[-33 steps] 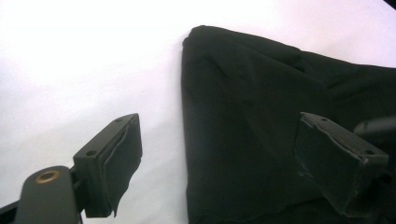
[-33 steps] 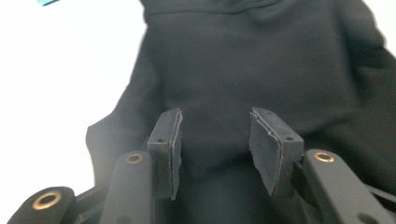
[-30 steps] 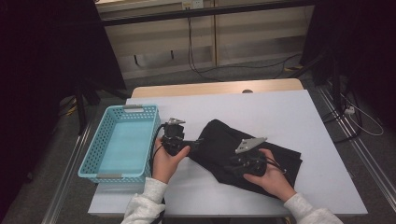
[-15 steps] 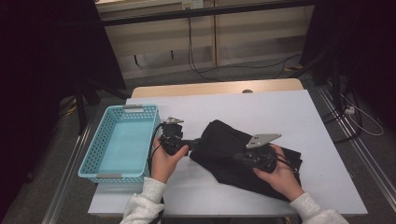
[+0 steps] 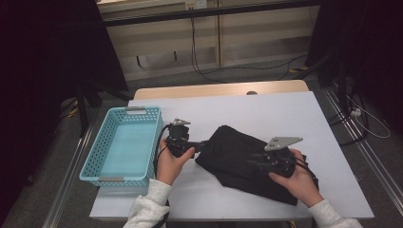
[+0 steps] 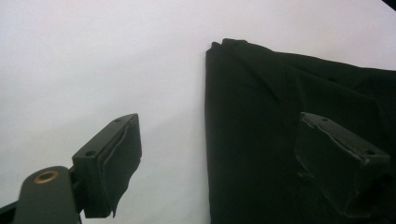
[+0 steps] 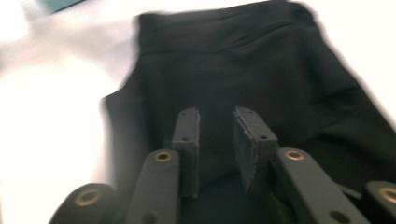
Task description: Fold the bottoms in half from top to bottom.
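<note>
R gripper (image 7: 215, 140) sits low over the black cloth (image 7: 243, 70), jaws a narrow gap apart w/ nothing pinched between them; they've just been opening a bit, and only dark fabric shows behind the gap. In the high view the R gripper (image 5: 256, 160) lies over the near-right part of the cloth (image 5: 233, 149), held in the person's right hand (image 5: 294, 178), grey plate on top. Right gripper view is blurred, so can't tell if the jaw tips touch the fabric. L gripper (image 6: 217, 154) has jaws spread wide, nothing held: one jaw is over bare table (image 6: 93, 56), the other over the cloth (image 6: 261, 102), w/ the cloth's folded left edge running up between them. In the high view the L gripper (image 5: 202, 143) points level toward the cloth's left edge, just beside or at it, held in the left hand (image 5: 172, 161). Cloth lies rumpled/folded flat on the white table (image 5: 266, 109), about center-right, long axis running diagonally toward the near right corner. Light blue basket (image 5: 97, 156) stands at the table's left edge, just left of the L hand, apart from the cloth.
</note>
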Tool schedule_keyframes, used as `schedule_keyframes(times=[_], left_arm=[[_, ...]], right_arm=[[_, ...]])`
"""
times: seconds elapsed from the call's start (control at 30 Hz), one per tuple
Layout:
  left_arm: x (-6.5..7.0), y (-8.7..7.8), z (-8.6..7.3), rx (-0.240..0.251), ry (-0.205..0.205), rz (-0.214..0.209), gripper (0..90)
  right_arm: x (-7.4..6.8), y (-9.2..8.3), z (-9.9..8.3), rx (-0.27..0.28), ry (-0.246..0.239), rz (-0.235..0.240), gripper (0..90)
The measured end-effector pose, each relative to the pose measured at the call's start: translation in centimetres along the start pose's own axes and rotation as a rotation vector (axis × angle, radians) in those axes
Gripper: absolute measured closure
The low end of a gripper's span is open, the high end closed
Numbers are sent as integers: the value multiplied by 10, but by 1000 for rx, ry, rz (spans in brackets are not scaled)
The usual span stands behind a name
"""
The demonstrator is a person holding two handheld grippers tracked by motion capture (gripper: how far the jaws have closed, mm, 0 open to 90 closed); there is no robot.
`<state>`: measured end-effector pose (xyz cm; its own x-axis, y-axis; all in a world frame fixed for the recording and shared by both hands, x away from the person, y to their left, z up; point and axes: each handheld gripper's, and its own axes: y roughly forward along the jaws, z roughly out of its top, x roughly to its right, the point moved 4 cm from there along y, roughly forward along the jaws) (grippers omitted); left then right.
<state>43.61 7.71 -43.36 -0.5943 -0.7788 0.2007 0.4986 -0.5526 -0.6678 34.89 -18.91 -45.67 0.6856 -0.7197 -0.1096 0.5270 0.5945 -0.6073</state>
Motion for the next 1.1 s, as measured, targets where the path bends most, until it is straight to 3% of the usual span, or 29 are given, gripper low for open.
schedule_keyframes(times=[0.03,0.1,0.2,0.3,0.43,0.63,0.77,0.83,0.9,0.97,1.0,1.1], left_arm=[[0,0,0,0,0,-1,153],[0,0,-1,-7,1,1,152],[0,1,-3,-10,-1,2,152],[-1,1,-4,-13,-2,3,152],[-2,0,-3,-8,-3,5,152],[-2,1,-3,-16,0,3,152],[-3,1,-3,-14,1,4,152],[-3,1,-2,-14,-1,1,152],[-4,1,-2,-10,2,5,152],[-4,1,-2,-10,0,2,152],[-4,1,-2,-11,0,3,152],[-4,0,-2,-8,-5,3,152]], right_arm=[[0,0,0,0,0,0,678],[12,5,3,0,5,-56,678],[27,16,5,-7,25,-100,673],[35,30,1,-56,26,-126,676],[35,37,-1,-87,21,-71,876],[39,25,23,-31,13,-103,878],[48,29,33,-30,22,-126,876],[54,36,32,-63,40,-140,876],[61,43,29,-93,60,-166,862],[66,50,24,-113,79,-188,785],[67,53,23,-110,93,-185,715],[69,57,23,-92,89,-195,630]])
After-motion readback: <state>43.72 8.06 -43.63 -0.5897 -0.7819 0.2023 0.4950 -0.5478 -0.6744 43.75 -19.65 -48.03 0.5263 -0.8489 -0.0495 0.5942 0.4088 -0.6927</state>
